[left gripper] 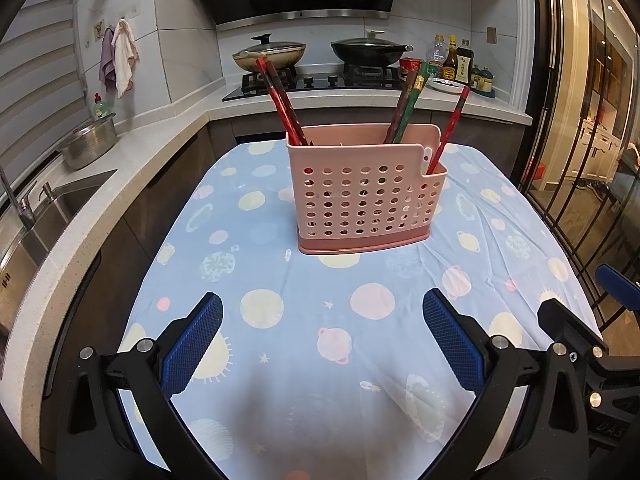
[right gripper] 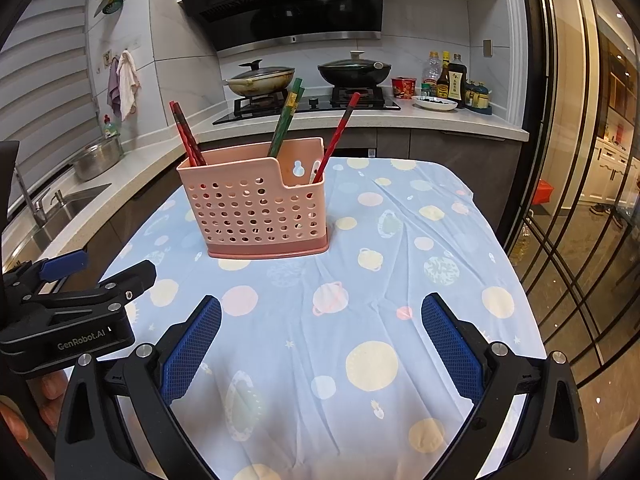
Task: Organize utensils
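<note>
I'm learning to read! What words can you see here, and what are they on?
"GenRobot.AI": on the left gripper body, seen from the right wrist.
"UAS": partial letters on the right gripper body, seen from the left wrist; uncertain.
Sauce bottles: labels too small to read.
Red cup: print too blurred to read.
Basket and chopsticks: no words to read.

**Chopsticks standing in the pink holder**

I see a pink perforated holder (left gripper: 362, 200) upright at frame centre. Red chopsticks (left gripper: 280, 100) lean left from its left end; a green-and-brown pair (left gripper: 406, 110) stands mid-right; one red chopstick (left gripper: 450, 128) leans right from the low corner compartment.
</note>
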A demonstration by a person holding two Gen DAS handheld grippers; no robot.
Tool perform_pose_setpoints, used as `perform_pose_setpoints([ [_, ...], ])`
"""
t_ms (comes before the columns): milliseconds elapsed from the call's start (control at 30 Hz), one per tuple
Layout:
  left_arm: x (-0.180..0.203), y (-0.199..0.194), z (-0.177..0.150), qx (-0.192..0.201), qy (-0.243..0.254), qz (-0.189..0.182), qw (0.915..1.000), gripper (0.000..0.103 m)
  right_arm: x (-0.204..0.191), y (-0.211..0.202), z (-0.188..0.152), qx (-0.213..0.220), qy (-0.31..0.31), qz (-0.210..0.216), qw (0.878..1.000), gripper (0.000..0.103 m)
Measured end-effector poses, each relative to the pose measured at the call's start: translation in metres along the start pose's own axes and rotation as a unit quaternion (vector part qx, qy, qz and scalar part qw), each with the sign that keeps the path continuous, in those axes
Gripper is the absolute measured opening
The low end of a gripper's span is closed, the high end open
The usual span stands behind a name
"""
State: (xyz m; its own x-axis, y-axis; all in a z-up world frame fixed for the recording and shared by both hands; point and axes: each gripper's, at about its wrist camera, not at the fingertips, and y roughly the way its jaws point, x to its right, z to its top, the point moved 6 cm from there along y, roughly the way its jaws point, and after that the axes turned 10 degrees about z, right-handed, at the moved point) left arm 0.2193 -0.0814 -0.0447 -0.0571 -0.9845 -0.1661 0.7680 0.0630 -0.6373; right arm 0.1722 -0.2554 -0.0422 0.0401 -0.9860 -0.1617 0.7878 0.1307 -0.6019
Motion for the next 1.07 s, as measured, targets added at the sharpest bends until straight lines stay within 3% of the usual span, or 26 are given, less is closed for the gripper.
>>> perform_pose_setpoints([
  [1067,-0.0081,0.0046,-0.0009,-0.001,-0.009,0.005,0.9999,0.096,0.0044,0.0027,-0.0033,-0.004,0.006,-0.007,1.000,0.097],
])
